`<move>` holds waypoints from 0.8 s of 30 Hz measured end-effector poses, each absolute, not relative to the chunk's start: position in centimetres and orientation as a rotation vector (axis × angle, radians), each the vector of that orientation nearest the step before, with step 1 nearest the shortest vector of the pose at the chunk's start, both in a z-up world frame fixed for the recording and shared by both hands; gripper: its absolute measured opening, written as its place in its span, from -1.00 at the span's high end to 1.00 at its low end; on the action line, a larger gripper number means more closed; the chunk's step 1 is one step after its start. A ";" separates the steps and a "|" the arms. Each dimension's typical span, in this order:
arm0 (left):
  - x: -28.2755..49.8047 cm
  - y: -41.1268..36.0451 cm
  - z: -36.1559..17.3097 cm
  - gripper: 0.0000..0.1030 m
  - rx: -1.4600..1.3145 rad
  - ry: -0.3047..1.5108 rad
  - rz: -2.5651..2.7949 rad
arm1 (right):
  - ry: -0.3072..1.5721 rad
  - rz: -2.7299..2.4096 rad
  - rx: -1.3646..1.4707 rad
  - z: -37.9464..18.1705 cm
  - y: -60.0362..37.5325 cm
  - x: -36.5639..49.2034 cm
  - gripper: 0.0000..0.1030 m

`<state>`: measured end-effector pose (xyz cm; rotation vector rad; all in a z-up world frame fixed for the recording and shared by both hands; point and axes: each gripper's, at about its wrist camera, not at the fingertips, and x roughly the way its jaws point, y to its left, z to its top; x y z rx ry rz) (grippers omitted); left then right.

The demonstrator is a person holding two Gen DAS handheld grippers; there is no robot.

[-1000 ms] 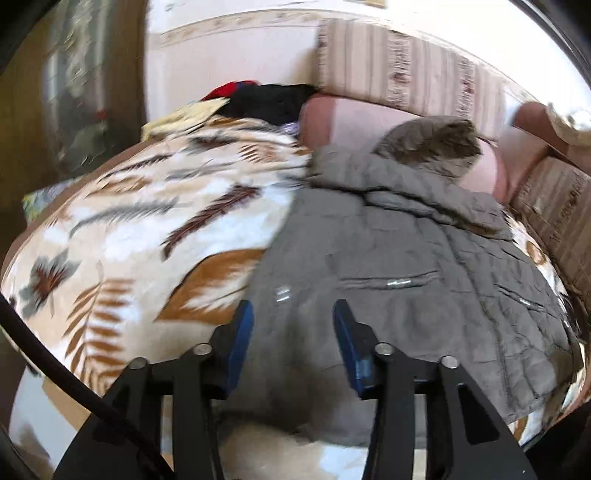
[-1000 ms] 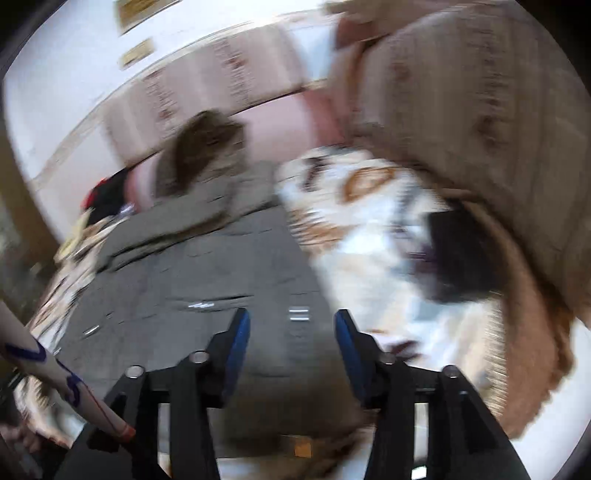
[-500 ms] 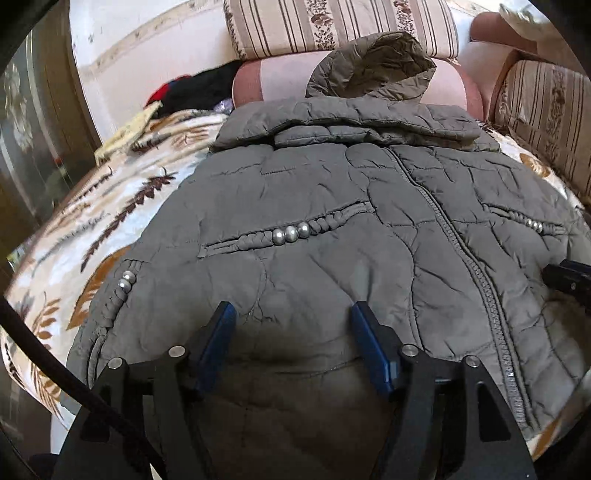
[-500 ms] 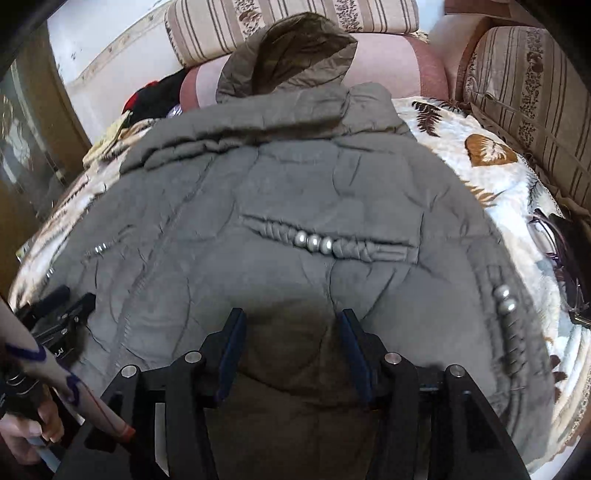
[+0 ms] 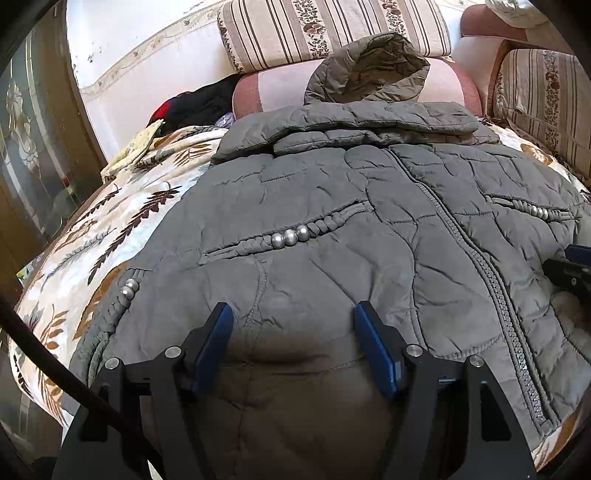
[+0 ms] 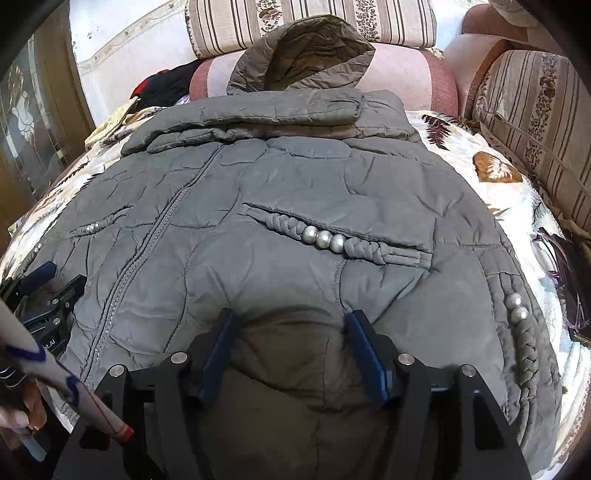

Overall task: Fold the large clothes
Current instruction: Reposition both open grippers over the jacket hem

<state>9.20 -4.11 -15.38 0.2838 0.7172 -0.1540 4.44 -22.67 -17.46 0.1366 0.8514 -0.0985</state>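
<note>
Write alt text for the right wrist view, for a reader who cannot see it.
The right gripper hovers low over the hem of a grey quilted jacket, its blue jaws opening with only fabric beneath. The jacket lies zipped, front up, on a leaf-print bedspread, hood resting against striped sofa cushions. The left gripper shows at the left edge.

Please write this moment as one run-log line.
grey jacket: flat on bed | left gripper: open over hem | right gripper: opening over hem

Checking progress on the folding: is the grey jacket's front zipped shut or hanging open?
Zipped shut. The zipper runs closed down the grey jacket, both front panels meeting flat along it on the sofa cover.
</note>
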 end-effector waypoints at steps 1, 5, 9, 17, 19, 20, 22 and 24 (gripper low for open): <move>9.1 -4.1 -15.4 -0.32 0.284 0.717 -0.154 | 0.851 -0.098 0.135 -17.5 -22.7 4.4 -0.31; 9.1 -4.1 -15.4 -0.32 0.285 0.716 -0.153 | 0.850 -0.104 0.134 -17.4 -22.6 4.4 -0.31; 9.0 -4.1 -15.4 -0.32 0.288 0.715 -0.148 | 0.838 -0.109 0.157 -16.8 -22.7 4.0 -0.32; 9.0 -4.3 -15.1 -0.32 0.294 0.718 -0.136 | 0.680 -0.119 0.127 -13.3 -22.3 2.4 -0.32; 8.9 -4.4 -15.0 -0.32 0.292 0.722 -0.134 | 0.688 -0.113 0.149 -13.3 -22.5 2.5 -0.32; 8.9 -4.4 -14.9 -0.32 0.289 0.725 -0.133 | 0.697 -0.115 0.161 -13.5 -22.6 2.7 -0.32; 9.0 -4.4 -14.8 -0.32 0.276 0.732 -0.134 | 0.719 -0.118 0.168 -13.9 -22.6 3.0 -0.32; 9.0 -4.4 -14.7 -0.32 0.268 0.737 -0.136 | 0.730 -0.113 0.173 -14.1 -22.7 3.1 -0.32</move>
